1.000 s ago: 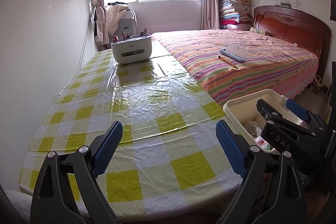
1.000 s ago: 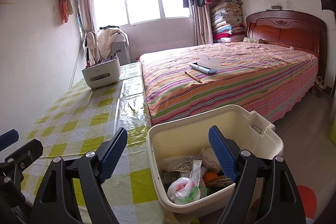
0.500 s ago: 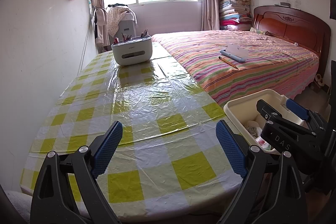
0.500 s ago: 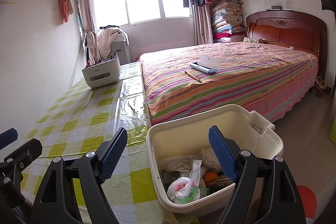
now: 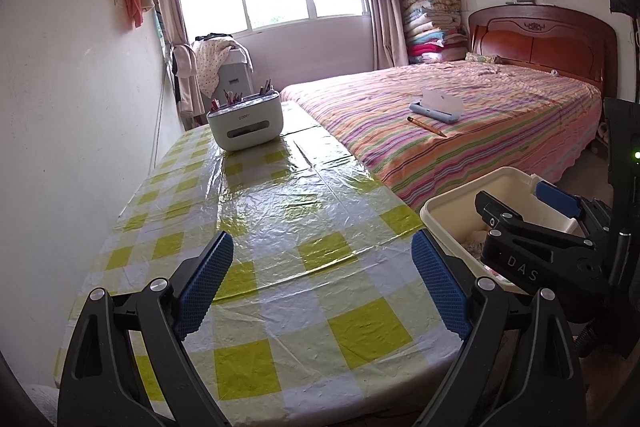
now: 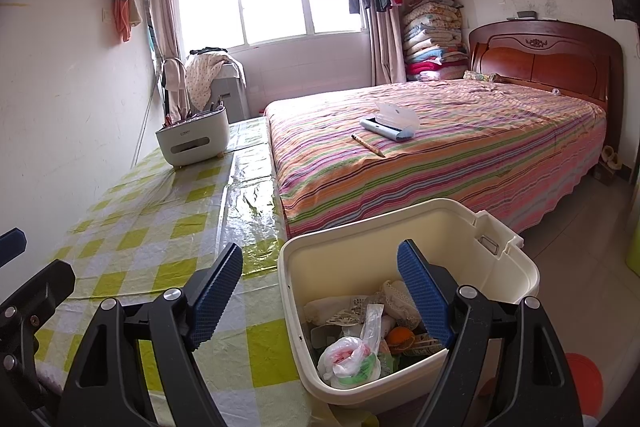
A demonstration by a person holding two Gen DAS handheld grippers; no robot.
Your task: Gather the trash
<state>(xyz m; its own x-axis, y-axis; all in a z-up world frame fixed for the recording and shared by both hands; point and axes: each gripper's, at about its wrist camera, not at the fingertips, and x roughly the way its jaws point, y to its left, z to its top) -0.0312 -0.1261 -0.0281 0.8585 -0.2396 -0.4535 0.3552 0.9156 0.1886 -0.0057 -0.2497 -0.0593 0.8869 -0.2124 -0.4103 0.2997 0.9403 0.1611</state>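
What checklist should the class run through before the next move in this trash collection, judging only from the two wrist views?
1. Left gripper open and holding nothing: ok.
2. Right gripper open and holding nothing: ok.
3. Cream trash bin open-topped, beside the table edge: ok.
4. Room left in the bin above the plastic bag and wrappers: ok.
5. Loose trash left on the checked tablecloth: none visible; only the white organizer box stands there: ok.
6. Whether the pencil and pencil case on the bed count as trash: cannot tell.

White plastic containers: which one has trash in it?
The cream open-top plastic bin beside the table's near end, holding bags and wrappers. The white desk organizer at the far end holds pens.
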